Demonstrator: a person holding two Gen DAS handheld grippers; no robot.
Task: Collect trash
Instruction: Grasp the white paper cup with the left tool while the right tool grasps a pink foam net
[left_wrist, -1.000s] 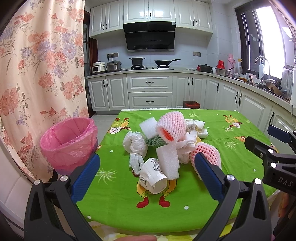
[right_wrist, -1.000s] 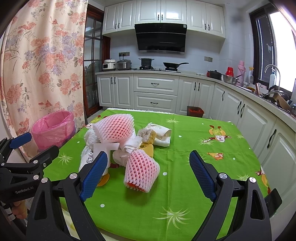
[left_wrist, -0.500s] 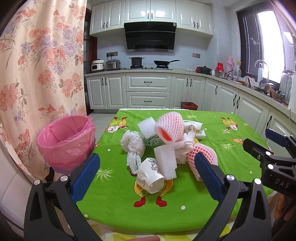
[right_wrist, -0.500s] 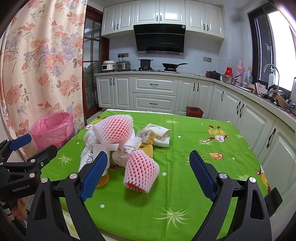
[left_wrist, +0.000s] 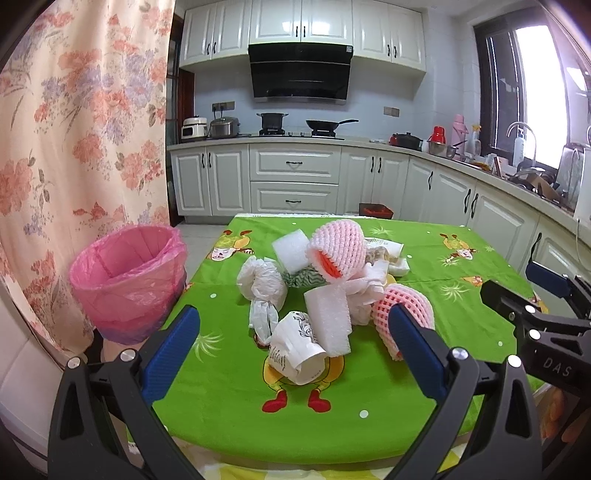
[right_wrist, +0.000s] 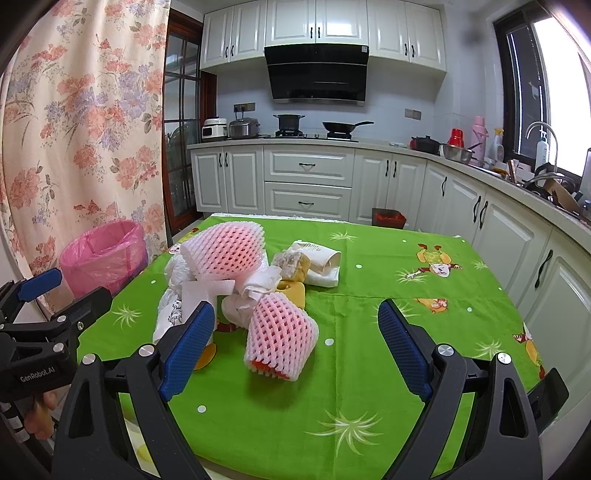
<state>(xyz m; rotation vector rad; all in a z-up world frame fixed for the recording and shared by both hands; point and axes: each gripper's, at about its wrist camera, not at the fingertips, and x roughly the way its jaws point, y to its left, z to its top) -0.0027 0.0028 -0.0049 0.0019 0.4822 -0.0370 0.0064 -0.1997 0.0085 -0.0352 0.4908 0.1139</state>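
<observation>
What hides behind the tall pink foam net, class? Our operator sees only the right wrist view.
Observer: A white foam block sits just beyond the tall pink foam net.
Operator: Anything below it?
Observer: A green-and-white zigzag wrapper, tucked under both.
Operator: And the white thing nearest me on the left?
Observer: A paper cup lying on its side, printed with a drawing.
</observation>
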